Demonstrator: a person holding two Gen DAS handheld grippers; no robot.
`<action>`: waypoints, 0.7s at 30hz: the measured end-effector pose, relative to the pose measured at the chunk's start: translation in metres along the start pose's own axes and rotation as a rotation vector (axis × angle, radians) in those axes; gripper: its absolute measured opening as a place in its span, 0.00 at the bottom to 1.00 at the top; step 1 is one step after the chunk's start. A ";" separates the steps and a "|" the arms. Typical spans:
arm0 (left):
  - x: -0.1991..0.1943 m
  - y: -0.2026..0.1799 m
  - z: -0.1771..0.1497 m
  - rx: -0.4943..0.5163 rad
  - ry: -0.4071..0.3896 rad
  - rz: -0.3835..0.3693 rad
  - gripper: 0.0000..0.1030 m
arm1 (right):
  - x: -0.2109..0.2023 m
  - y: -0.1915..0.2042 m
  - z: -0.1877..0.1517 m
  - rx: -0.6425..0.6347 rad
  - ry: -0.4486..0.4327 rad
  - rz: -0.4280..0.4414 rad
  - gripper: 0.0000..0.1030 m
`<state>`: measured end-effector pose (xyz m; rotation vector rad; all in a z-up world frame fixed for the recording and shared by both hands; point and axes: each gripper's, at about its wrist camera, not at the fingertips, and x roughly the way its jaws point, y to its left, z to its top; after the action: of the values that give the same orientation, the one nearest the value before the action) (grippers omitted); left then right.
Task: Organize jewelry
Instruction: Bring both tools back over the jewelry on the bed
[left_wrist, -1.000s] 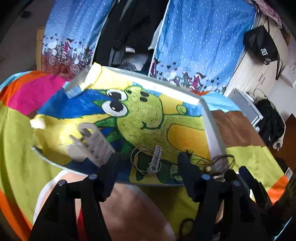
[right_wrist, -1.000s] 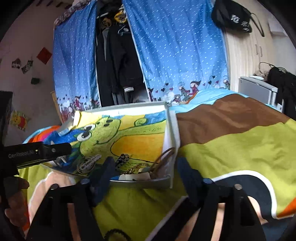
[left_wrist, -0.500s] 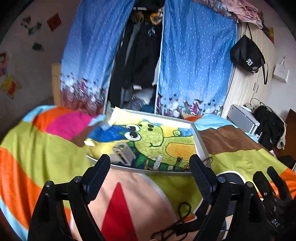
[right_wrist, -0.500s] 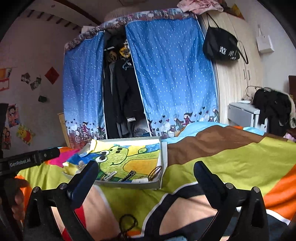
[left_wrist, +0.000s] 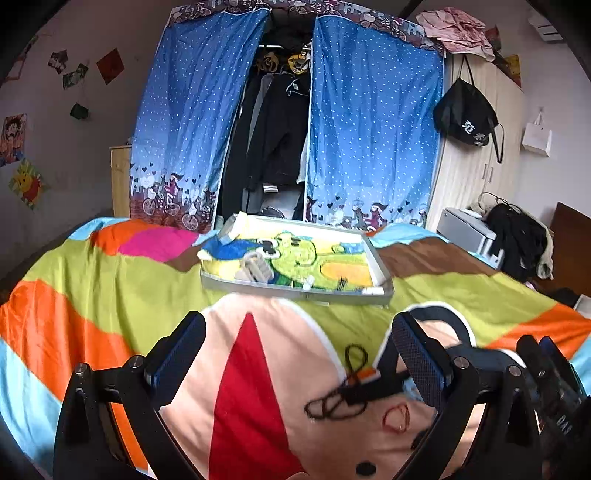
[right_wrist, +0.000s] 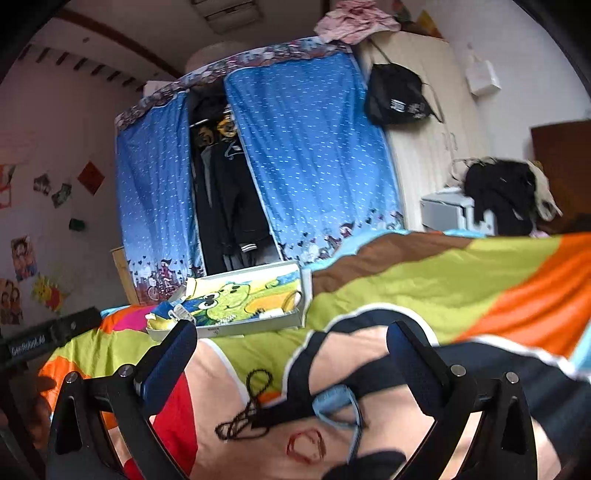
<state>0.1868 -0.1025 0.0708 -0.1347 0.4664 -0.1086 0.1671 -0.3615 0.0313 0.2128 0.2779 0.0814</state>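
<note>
— While we held both grippers above the near part of the bedspread (left_wrist: 122, 280), how did the fingers stand?
— We had the left gripper (left_wrist: 295, 354) spread wide, grasping nothing, and the right gripper (right_wrist: 291, 354) likewise released and empty.
— Where did we see the jewelry?
— A black cord (right_wrist: 245, 413) lay looped on the spread between the right fingers, a red ring-shaped band (right_wrist: 306, 445) just near of it, and a pale blue band (right_wrist: 338, 406) to its right.
— And the tray (left_wrist: 295, 291)?
— We saw it farther off on the bed, lined with a green cartoon picture, holding a grey hair claw (left_wrist: 255, 267) at its left and small pieces along the near edge, too small for us to tell.
</note>
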 end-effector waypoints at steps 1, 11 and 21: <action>-0.003 0.001 -0.004 0.004 0.004 -0.003 0.96 | -0.006 -0.002 -0.003 0.011 0.004 -0.007 1.00; -0.008 0.020 -0.060 0.032 0.100 -0.038 0.96 | -0.016 -0.012 -0.022 0.068 0.095 -0.250 1.00; 0.025 0.044 -0.114 0.046 0.213 -0.061 0.96 | 0.039 -0.023 -0.056 0.068 0.399 -0.316 1.00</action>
<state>0.1603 -0.0748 -0.0483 -0.0923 0.6717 -0.1946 0.1905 -0.3691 -0.0365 0.2168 0.7083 -0.2021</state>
